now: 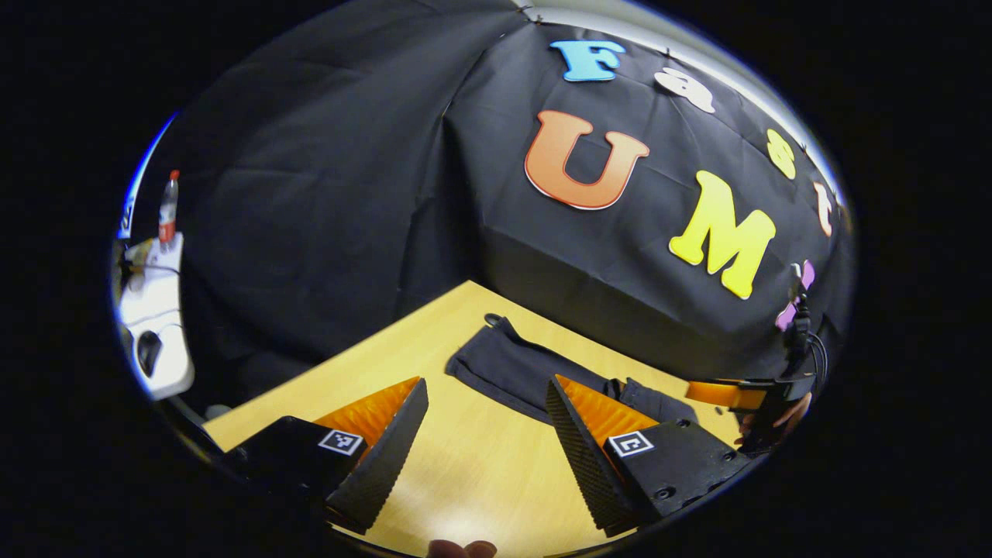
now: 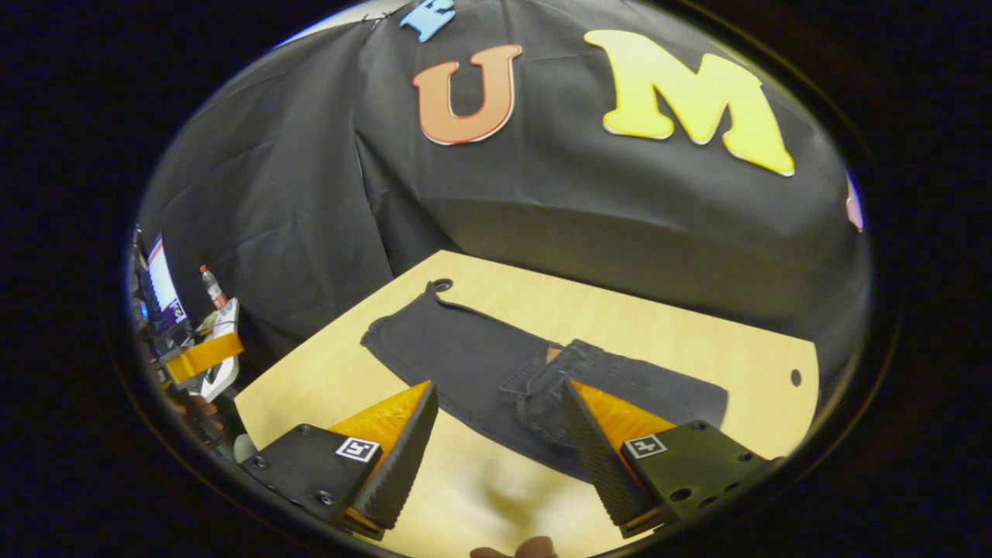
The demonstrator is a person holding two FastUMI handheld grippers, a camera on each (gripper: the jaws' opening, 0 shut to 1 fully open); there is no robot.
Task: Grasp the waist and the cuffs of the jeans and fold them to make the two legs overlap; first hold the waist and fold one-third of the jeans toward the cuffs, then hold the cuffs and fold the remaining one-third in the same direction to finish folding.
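Jeans [image 2: 496,372] folded on table [image 2: 697,341] | both hand-held grippers [image 1: 484,434] [image 2: 500,442] wide open, empty

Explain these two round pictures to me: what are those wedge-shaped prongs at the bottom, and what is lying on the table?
Each picture comes from a camera riding on a hand-held gripper that a person carries, one per hand. The prongs are its two fingers. The left hand-held gripper and the right hand-held gripper are both open and hold nothing. On the wooden table lie dark jeans, already partly folded, with the waist lying on top near the middle. Off to the side stands a bottle.
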